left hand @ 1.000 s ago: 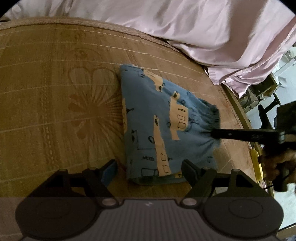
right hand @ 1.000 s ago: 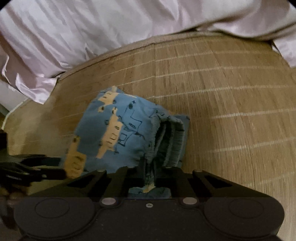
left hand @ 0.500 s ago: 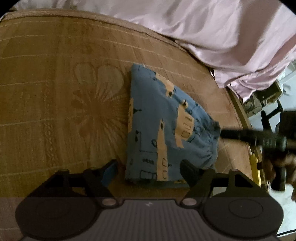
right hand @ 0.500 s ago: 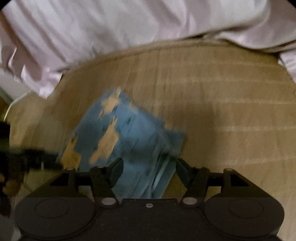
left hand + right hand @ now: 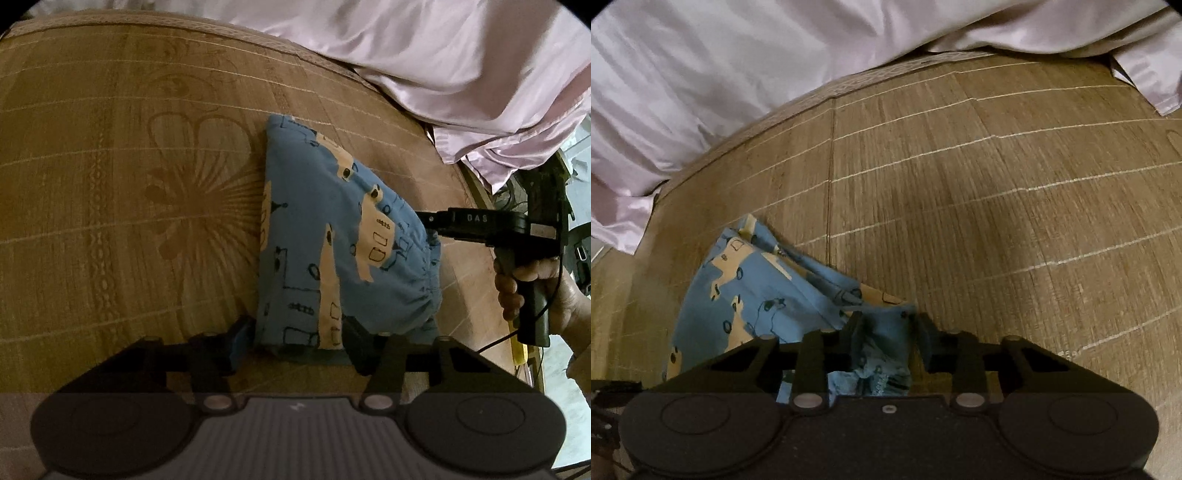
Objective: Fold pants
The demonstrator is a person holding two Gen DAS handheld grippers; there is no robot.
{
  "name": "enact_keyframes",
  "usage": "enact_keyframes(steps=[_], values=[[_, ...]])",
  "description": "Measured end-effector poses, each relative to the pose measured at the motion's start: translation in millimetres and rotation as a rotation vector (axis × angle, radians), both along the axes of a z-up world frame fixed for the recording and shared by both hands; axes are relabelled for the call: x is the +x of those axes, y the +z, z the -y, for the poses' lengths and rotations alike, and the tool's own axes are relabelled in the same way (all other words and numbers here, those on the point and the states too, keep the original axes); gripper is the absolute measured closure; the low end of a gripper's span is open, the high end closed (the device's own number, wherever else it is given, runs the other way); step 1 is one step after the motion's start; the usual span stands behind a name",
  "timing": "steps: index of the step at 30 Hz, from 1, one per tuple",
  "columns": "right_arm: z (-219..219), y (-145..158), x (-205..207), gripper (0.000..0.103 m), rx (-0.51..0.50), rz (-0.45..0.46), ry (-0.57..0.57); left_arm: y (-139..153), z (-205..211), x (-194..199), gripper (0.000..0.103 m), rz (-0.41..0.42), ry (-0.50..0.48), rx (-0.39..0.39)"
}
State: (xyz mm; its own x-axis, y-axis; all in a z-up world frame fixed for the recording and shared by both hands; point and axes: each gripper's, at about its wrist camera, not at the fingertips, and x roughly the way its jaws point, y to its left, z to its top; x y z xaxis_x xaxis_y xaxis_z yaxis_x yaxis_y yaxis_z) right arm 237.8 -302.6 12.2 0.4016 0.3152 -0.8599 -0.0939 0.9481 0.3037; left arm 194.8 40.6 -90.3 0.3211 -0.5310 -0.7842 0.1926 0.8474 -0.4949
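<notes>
Your left wrist camera sits low behind the left gripper (image 5: 297, 341), looking forward across the woven mat (image 5: 110, 184) toward the pale pink sheet (image 5: 443, 66). Your right wrist camera looks steeply down past the right gripper (image 5: 889, 332), close to the mat. Both views share the folded blue pants (image 5: 332, 240); the left view also catches the right gripper side-on.

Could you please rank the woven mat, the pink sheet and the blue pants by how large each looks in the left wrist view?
1. woven mat
2. pink sheet
3. blue pants

The sheet runs out of frame, so only its apparent size counts.
</notes>
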Motion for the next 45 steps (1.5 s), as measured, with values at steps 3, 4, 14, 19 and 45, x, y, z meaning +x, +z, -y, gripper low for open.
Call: enact_keyframes(steps=[3,4,14,19,45], values=[[-6,-1,-4,0.089,-0.026,0.018,0.004,-1,1,0,0.063,0.005,-0.011,0.012],[-9,0,-5,0.090,-0.033,0.021,0.004,-1,1,-1,0.066,0.007,-0.013,0.015],[-32,14,-29,0.094,-0.173,0.168,0.042,9,9,-7,0.083,0.048,-0.021,0.062],[-39,28,-30,0.095,-0.200,0.225,0.071,13,13,-8,0.085,0.068,-0.030,0.078],[-58,20,144,0.094,-0.354,0.382,0.172,8,41,110,0.085,0.328,0.043,0.181]])
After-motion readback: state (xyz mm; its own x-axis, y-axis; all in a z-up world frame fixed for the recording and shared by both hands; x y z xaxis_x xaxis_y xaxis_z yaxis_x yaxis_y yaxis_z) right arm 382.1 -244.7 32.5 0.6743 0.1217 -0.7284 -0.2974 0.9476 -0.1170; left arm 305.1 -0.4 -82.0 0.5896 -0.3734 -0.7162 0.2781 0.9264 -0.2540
